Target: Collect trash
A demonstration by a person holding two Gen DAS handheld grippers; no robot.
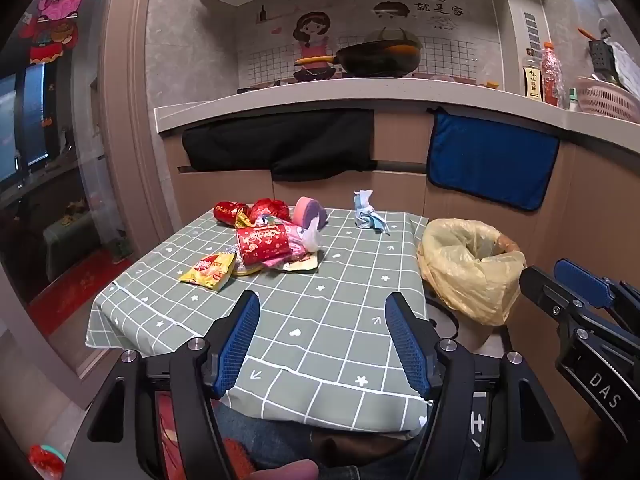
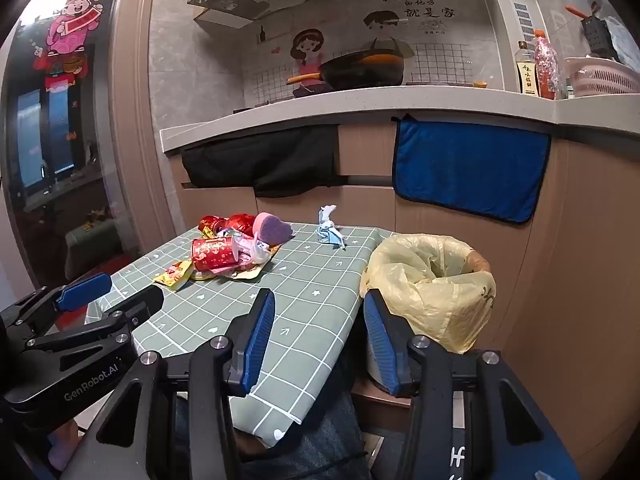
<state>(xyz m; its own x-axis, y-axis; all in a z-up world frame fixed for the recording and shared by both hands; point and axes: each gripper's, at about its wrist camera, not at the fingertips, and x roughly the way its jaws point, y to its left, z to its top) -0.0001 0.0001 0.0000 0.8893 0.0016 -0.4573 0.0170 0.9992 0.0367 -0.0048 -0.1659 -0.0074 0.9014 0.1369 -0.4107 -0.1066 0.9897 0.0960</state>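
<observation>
Trash is heaped at the far left of the small table (image 1: 328, 344): a red paper cup (image 1: 262, 244), a yellow snack packet (image 1: 208, 270), a pink and purple sponge (image 1: 308, 210) and red wrappers. A crumpled blue and white tissue (image 1: 366, 212) lies apart at the far edge. A bin lined with a yellow bag (image 1: 470, 260) stands right of the table. My left gripper (image 1: 324, 312) hovers open over the near part of the table, nothing between its fingers. My right gripper (image 2: 318, 312) is open and holds nothing, over the table's near right edge beside the bin (image 2: 432, 276).
The table (image 2: 304, 292) has a green checked cloth. Behind it runs a kitchen counter (image 1: 360, 92) with a wok, bottles and a pink basket; a black cloth and a blue towel (image 1: 492, 160) hang on its front. A glass door is at left. A person's jeans show below.
</observation>
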